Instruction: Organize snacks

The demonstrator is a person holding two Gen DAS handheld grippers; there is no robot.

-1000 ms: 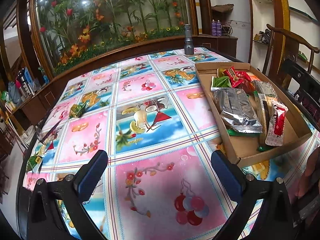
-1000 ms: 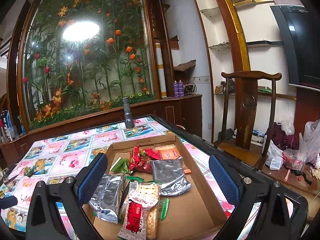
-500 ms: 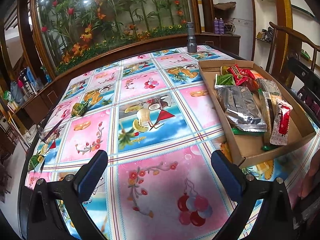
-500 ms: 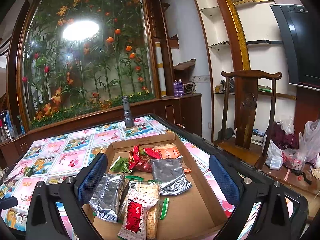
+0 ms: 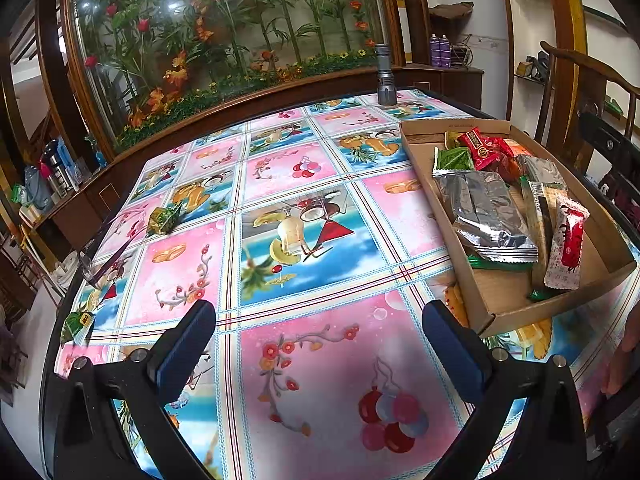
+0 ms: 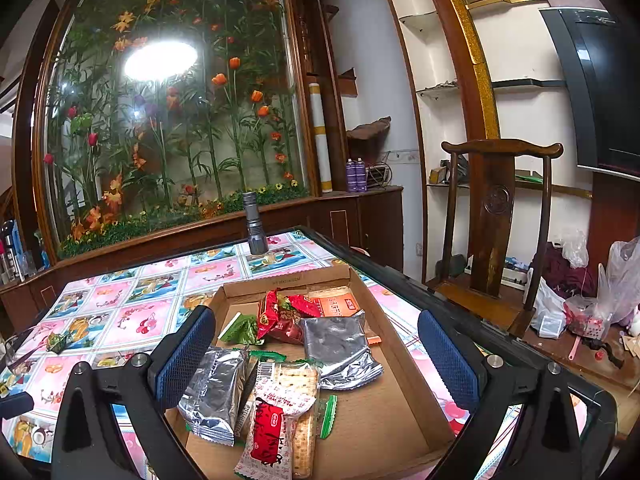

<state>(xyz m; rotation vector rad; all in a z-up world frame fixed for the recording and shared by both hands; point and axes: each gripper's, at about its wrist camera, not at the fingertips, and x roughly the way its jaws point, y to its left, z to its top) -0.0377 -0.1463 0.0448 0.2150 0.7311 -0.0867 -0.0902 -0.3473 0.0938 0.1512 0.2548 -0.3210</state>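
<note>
Both grippers, left & right, spread, empty; cracker pack reads "ALL WELL".

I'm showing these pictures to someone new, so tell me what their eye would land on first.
First the loud tablecloth of pink and blue fruit-and-flower squares that covers the whole table. Then the shallow cardboard box at the table's right side, heaped with snacks: silver foil packs, a red packet and a red-and-white wrapper nearest the camera. Behind the table, a big glass case of artificial flowers fills the wall.
</note>
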